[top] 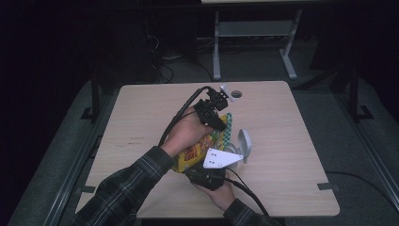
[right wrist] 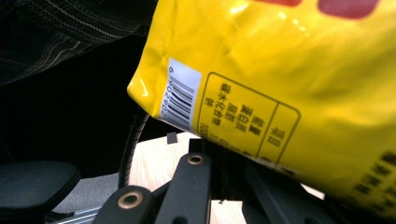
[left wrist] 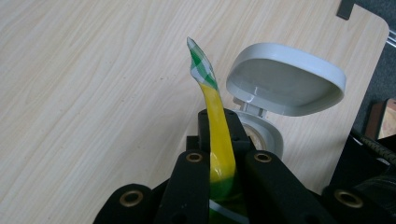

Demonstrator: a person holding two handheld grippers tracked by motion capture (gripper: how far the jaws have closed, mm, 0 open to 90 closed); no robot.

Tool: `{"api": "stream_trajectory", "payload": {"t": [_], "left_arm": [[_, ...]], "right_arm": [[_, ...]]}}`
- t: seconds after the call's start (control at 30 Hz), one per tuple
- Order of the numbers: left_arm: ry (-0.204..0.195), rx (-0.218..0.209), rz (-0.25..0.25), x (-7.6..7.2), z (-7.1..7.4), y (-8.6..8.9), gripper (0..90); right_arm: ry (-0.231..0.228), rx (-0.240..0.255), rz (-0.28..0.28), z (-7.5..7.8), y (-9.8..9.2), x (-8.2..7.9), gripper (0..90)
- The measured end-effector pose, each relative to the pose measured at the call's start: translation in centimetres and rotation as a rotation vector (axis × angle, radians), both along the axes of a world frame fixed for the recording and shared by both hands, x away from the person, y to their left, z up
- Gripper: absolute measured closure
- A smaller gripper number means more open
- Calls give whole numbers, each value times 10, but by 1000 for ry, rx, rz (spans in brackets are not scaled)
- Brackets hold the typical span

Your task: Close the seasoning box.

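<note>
My left claw (left wrist: 219,161) is clamped tight on the top seam of the glossy yellow snack bag with the green-and-white checked edge (left wrist: 215,116), the strip of film standing up between its jaws; my right claw (right wrist: 224,172) is shut on the bag's lower end, near the barcode panel, so the bag (top: 200,148) hangs stretched between both claws just above the pale wooden table (top: 141,122). The bag looks sealed, and I cannot see what is inside it. Just beside it on the table stands a small grey plastic container with a hinged lid (left wrist: 280,88), lid flipped up; its inside is mostly hidden behind my left claw, so I cannot tell what it holds. My worry is the thin seam: I judge that a hard pull apart could make the slick film slip from the left jaws or tear suddenly, scattering the contents, and a swing of the bag could knock the open container over.
</note>
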State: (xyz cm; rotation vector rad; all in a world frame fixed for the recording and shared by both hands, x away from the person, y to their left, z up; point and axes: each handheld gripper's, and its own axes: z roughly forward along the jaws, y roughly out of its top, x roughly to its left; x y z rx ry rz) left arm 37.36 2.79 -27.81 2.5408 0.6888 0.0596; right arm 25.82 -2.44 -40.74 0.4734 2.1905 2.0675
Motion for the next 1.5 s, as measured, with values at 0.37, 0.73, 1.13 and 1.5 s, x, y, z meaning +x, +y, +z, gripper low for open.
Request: {"api": "stream_trajectory", "payload": {"t": [0.37, 0.73, 1.13, 1.5], "left_arm": [[1, -47, 4, -5, 2, 5, 900], [7, -76, -4, -10, 5, 16, 900], [23, -154, 5, -16, 8, 46, 900], [21, -255, 36, -25, 13, 82, 900]], "right_arm": [[13, -20, 11, -5, 3, 2, 900], [24, -50, 18, -10, 6, 2, 900], [42, -102, 15, -17, 13, 2, 900], [52, -145, -6, -23, 16, 4, 900]]}}
